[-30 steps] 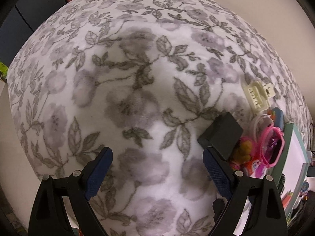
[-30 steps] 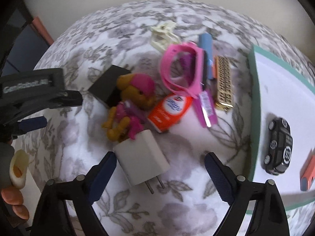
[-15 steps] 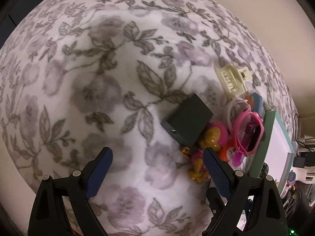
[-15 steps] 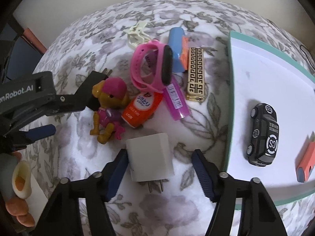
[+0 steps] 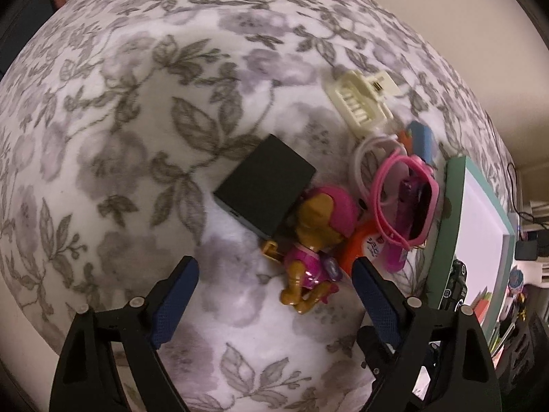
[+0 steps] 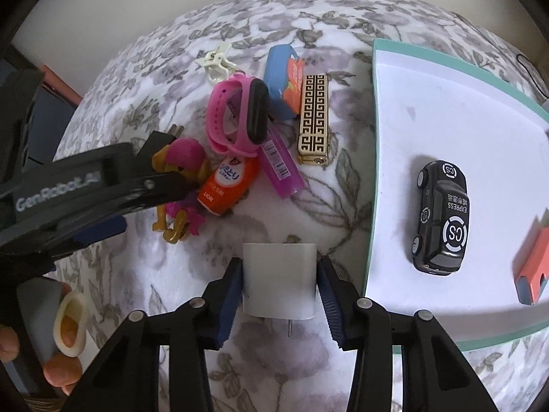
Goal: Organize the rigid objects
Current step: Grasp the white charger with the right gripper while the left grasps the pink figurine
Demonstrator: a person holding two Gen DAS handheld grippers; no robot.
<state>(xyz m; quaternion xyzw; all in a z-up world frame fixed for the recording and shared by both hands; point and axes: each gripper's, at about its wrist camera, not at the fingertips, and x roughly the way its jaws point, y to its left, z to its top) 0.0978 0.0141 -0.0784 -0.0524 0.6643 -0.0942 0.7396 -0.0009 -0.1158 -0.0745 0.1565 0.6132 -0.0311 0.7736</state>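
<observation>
Two things sit on the green-edged tray (image 6: pixel 374 158) at the right so far: a black toy car (image 6: pixel 441 216) and an orange block (image 6: pixel 535 267). The right gripper (image 6: pixel 278 279) has just been closing and now pinches the white charger (image 6: pixel 278 278) beside the tray's near left edge. The left gripper (image 5: pixel 274 295) hangs spread over the dog figure (image 5: pixel 315 240). The black box (image 5: pixel 266 185), pink watch (image 6: pixel 240 116), gold lighter (image 6: pixel 313 116) and hair clip (image 5: pixel 360 101) all wait on the flowered cloth (image 5: pixel 137 103).
</observation>
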